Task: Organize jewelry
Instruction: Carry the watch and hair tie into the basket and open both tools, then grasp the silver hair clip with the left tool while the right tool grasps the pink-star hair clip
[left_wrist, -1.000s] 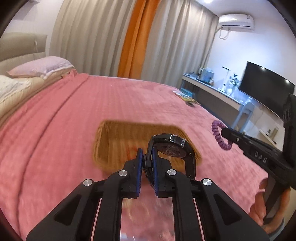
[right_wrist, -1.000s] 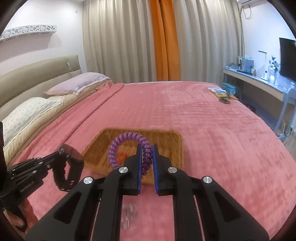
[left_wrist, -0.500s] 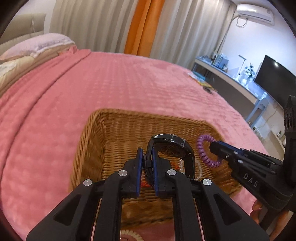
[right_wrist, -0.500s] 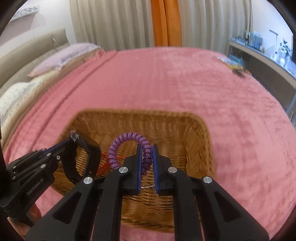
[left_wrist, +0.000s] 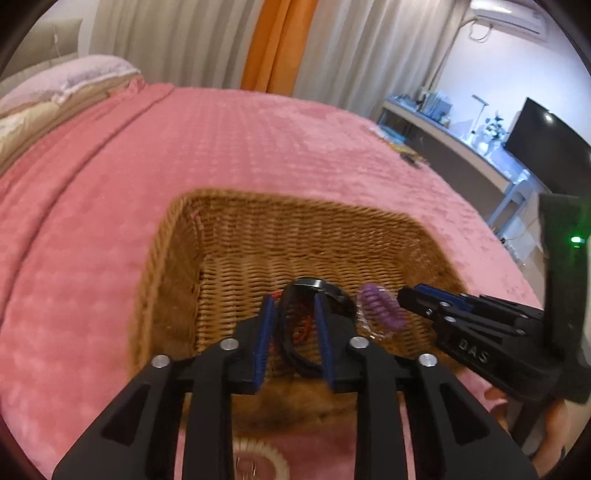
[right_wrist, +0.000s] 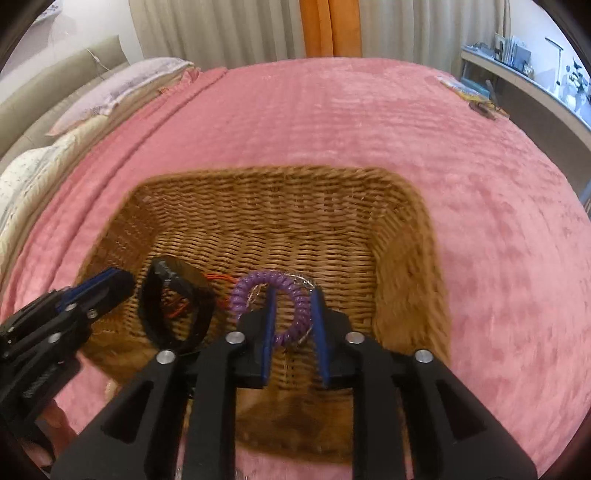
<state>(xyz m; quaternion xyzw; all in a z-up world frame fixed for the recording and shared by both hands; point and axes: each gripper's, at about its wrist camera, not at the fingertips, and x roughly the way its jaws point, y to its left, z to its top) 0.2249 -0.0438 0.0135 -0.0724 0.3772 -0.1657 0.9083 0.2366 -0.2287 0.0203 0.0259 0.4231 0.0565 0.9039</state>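
Note:
A wicker basket (left_wrist: 295, 218) (right_wrist: 280, 192) stands on the pink bed. A black wristwatch (left_wrist: 314, 291) (right_wrist: 173, 302) lies on the basket floor, between the parted fingers of my left gripper (left_wrist: 293, 332), which is open over the near rim. A purple coil bracelet (right_wrist: 269, 302) (left_wrist: 380, 306) lies beside the watch, between the parted fingers of my right gripper (right_wrist: 291, 325), also open. A red cord (right_wrist: 218, 282) and a thin silver chain (right_wrist: 304, 282) lie in the basket too. Each gripper shows in the other's view: the right (left_wrist: 417, 297), the left (right_wrist: 107, 284).
A pale beaded ring (left_wrist: 258, 452) lies on the pink blanket (left_wrist: 240, 147) just in front of the basket. Pillows (right_wrist: 122, 85) are at the left. A desk with a monitor (left_wrist: 546, 147) stands right of the bed. Small items (right_wrist: 476, 99) lie at the bed's far right edge.
Both grippers moved down over the basket and opened. The watch left the left gripper and the purple coil left the right one; both now lie in the basket.

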